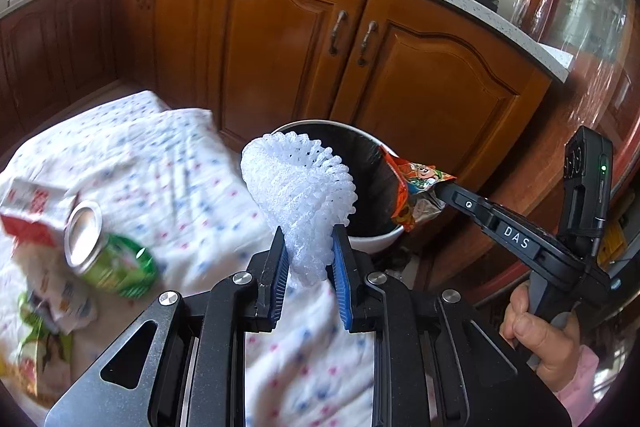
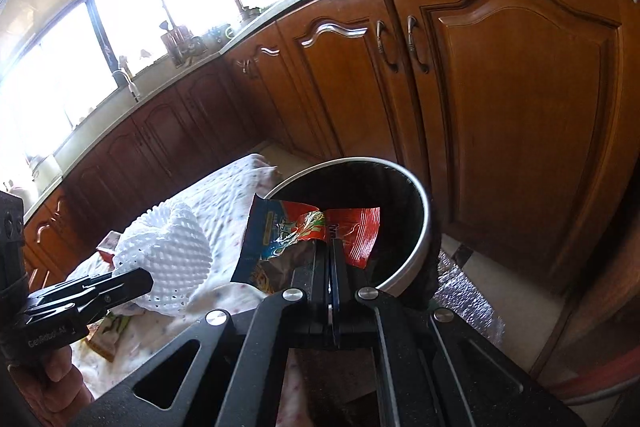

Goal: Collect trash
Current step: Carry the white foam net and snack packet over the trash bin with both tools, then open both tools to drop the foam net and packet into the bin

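Pinching a white foam fruit net at frame centre, the left gripper holds it beside the trash bin; the right gripper, fingers pressed on a red snack wrapper, holds it over the bin's rim. A green can lies lower left on the dotted cloth.

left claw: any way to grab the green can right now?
Probably not as things stand. The left claw is shut on the white foam fruit net, so it has no free grip. The green can lies in the open on the dotted cloth, unobstructed, once the net is dropped.
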`<state>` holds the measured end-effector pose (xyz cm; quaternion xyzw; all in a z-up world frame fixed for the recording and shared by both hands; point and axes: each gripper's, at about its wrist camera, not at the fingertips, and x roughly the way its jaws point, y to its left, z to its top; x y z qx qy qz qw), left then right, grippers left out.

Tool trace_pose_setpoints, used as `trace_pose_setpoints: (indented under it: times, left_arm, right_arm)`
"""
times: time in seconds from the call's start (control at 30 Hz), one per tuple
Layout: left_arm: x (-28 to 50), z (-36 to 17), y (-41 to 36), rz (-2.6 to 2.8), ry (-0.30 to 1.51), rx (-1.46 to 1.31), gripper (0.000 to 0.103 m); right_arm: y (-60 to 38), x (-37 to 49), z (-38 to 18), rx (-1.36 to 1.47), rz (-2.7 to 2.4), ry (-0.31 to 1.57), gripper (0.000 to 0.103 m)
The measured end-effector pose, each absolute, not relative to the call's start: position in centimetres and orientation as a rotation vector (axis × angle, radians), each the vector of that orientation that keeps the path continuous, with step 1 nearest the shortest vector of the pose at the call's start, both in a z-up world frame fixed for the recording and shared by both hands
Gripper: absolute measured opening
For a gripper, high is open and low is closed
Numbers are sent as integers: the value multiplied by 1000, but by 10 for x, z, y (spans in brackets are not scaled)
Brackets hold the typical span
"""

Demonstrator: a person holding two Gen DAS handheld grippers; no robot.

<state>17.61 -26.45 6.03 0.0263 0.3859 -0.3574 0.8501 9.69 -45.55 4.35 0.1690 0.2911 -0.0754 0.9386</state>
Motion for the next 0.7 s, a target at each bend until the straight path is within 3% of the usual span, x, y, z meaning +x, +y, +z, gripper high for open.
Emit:
trace_pose_setpoints:
  times: [0.53, 0.7]
  left_arm:
    - [218, 37, -334, -760, 911, 135, 19]
    - [226, 29, -346, -755, 930, 161, 25]
  right_arm:
    - [-480, 135, 28, 304, -169, 685, 1]
    - [-487, 150, 19, 294, -173, 735, 4]
